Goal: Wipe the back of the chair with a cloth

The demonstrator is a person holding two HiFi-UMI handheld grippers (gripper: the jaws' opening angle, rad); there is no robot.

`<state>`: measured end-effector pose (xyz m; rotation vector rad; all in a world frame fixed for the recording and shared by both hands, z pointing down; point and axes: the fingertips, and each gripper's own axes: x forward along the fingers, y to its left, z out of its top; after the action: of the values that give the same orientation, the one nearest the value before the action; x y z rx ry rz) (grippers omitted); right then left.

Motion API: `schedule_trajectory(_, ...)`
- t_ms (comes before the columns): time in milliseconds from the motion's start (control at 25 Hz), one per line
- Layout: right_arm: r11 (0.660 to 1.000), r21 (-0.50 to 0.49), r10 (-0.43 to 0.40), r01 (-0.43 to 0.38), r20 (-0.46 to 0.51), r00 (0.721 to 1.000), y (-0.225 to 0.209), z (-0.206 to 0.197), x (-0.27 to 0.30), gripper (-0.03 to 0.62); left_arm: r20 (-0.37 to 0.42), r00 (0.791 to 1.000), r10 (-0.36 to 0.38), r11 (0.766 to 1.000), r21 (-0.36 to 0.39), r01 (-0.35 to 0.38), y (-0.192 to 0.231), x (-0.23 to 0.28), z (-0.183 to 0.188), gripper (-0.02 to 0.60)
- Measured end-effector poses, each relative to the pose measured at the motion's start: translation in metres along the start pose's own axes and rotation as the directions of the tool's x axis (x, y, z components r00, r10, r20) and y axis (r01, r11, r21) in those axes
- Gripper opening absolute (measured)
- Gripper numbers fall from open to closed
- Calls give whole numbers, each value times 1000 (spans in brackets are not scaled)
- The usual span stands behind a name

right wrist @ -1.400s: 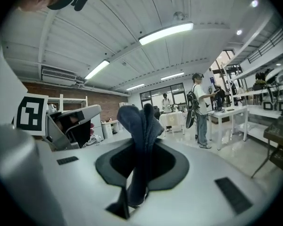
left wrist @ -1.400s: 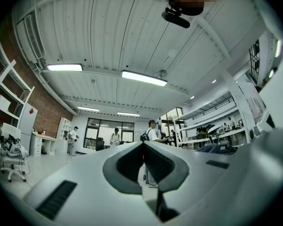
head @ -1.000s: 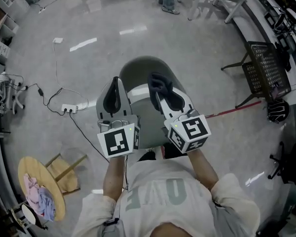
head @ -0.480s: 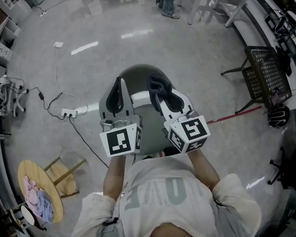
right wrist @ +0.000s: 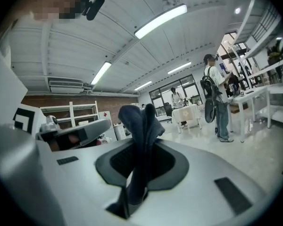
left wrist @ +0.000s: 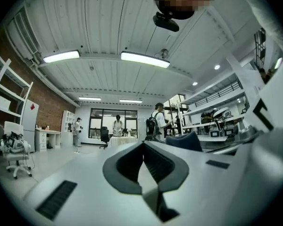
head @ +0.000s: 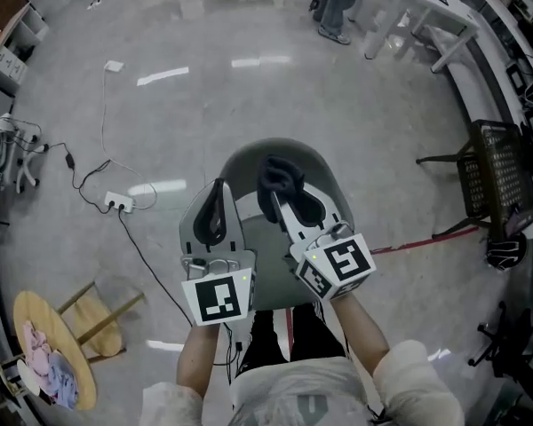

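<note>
A grey-green chair (head: 253,153) with a rounded shell stands below me in the head view. Both grippers are held above it. My right gripper (head: 279,195) is shut on a dark blue cloth (head: 279,174), which bunches up out of the jaw tips. The right gripper view shows the same cloth (right wrist: 140,131) clamped between the jaws and standing upright. My left gripper (head: 217,193) is beside it on the left, jaws shut and empty. In the left gripper view the jaws (left wrist: 144,149) meet with nothing between them, and the cloth (left wrist: 184,141) shows to the right.
A power strip (head: 117,204) with cables lies on the floor at the left. A round wooden stool (head: 44,349) holding cloths stands at the lower left. A black mesh chair (head: 497,176) and white tables (head: 426,7) are at the right, and a person (head: 338,3) stands at the top.
The head view has shifted, so the chair and both grippers sit lower in the picture. The cloth stays clamped in the right gripper. The left gripper stays shut.
</note>
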<state>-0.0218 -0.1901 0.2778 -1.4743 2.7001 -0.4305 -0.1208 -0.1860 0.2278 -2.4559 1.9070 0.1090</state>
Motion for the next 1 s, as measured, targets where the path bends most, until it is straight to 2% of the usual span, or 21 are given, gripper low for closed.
schedule_trajectory(240, 998, 37, 50, -49, -41, 998, -13, -90, 73, 57, -32, 994, 104, 994, -26, -105, 46, 2, -89, 15)
schedule_trajectory(440, 998, 23, 53, -52, -50, 997, -15, -132, 112, 57, -40, 990, 132, 989, -57, -135, 64, 7, -143, 17)
schedule_trajectory(680, 999, 7, 50, -50, -86, 995, -16, -160, 140, 57, -74, 988, 138, 987, -79, -143, 64, 7, -169, 17)
schedule_trajectory(1000, 1000, -19, -2, 0, -125, 992, -32, -166, 151, 57, -116, 982, 151, 985, -66, -159, 68, 3, -188, 17)
